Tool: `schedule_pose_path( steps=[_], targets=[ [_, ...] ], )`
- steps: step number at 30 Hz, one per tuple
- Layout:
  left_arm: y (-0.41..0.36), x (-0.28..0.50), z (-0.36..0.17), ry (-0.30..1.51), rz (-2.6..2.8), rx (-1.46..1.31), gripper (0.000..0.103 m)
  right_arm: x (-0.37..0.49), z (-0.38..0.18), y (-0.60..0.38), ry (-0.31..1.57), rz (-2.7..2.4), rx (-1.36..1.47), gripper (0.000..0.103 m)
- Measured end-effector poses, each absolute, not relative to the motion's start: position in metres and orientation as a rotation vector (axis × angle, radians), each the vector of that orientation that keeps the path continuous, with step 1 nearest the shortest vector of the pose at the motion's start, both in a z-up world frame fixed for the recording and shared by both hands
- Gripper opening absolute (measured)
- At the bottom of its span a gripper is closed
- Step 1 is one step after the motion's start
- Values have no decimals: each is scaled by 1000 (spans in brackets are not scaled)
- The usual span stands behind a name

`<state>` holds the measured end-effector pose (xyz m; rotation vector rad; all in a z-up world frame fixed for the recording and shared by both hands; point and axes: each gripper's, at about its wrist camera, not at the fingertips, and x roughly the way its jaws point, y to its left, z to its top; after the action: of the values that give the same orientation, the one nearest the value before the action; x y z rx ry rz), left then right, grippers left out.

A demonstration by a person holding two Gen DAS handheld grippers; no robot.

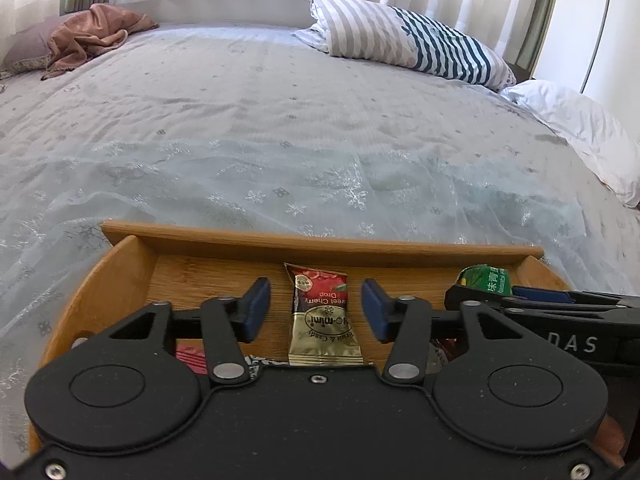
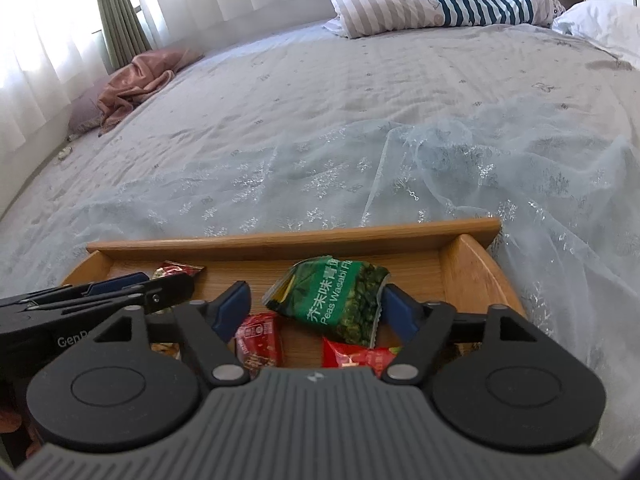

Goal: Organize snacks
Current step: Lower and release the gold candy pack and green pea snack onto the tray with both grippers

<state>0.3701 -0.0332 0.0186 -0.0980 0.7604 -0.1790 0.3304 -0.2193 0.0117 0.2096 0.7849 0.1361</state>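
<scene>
Left wrist view: left gripper [image 1: 316,308] spread wide around a cherry candy packet [image 1: 322,316] lying flat in the wooden tray [image 1: 320,246]. Right gripper [image 2: 314,312] also wide apart, straddling a green wasabi peas packet [image 2: 332,300], red snack packs [image 2: 260,340] beneath, striped pillow [image 2: 432,0] way back on the bed.

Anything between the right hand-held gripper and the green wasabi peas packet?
Nothing visible. The right hand-held gripper is open, and the green wasabi peas packet already sits between its fingers, above the wooden tray. Two red packets lie beneath and nearer the camera, not blocking.
</scene>
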Motion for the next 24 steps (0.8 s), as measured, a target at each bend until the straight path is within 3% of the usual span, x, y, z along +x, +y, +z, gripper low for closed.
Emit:
schedule_pose_path(
  steps=[3,10,15,24],
  targets=[
    [-33,365,23,752,-176,-87,61,325,16,-218,767,133,193,88],
    [-29,353,31,751,-169,-82,66,312,28,-217,731,131,185,90],
    [-25,337,39,733,-167,-74,79,300,34,-216,716,120,153,92],
    [-17,302,57,707,-157,-50,90,271,43,-217,676,121,139,95]
  ],
)
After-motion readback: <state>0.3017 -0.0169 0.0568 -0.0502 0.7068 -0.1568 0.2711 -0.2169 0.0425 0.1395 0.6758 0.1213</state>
